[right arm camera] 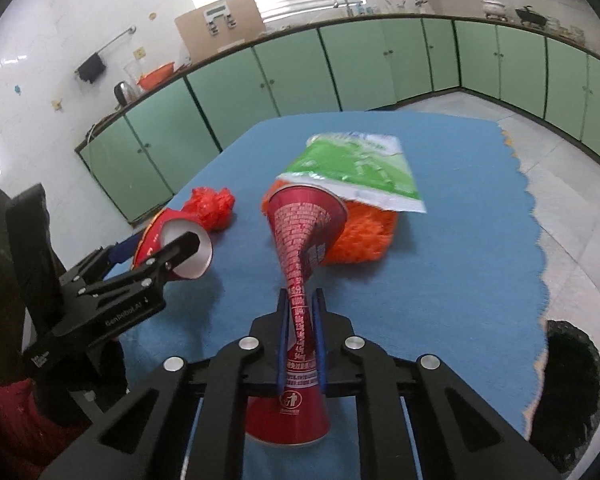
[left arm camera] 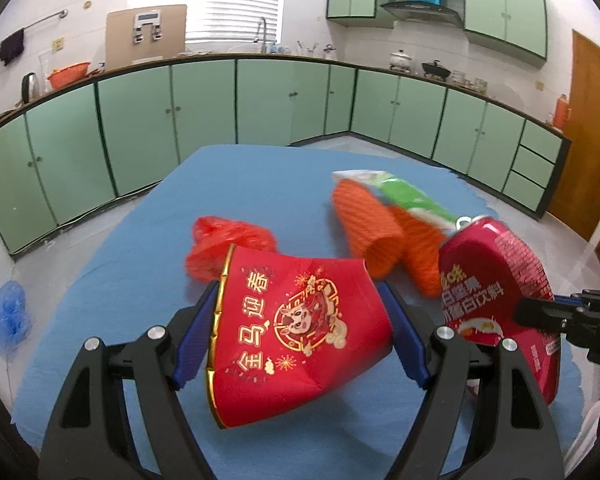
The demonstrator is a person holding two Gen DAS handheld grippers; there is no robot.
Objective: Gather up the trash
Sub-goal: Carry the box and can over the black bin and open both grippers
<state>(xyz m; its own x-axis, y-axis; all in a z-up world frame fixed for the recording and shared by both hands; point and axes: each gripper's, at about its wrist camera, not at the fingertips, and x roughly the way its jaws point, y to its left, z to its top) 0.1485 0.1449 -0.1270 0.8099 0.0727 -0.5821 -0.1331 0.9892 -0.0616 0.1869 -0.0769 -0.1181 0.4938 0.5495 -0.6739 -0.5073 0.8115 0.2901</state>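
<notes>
My left gripper [left arm camera: 296,292] is shut on a dented red paper cup [left arm camera: 300,336] with gold characters, its blue pads pressing both sides, held above the blue table cloth [left arm camera: 260,184]. The right wrist view shows that cup [right arm camera: 156,228] at the left with its white mouth facing right. My right gripper [right arm camera: 302,296] is shut on a red drink can [right arm camera: 308,224], which is pinched flat at the waist. The same can [left arm camera: 496,276] appears at the right of the left wrist view. A red plastic bag [left arm camera: 224,244], orange foam netting [left arm camera: 372,228] and a green-white wrapper [left arm camera: 404,196] lie on the cloth beyond.
Green cabinets [left arm camera: 140,128] line the walls around the table. A blue bag [left arm camera: 6,316] lies on the floor to the left. A dark round opening [right arm camera: 568,392] sits by the table's ragged right edge. A sleeve [right arm camera: 4,420] fills the lower left.
</notes>
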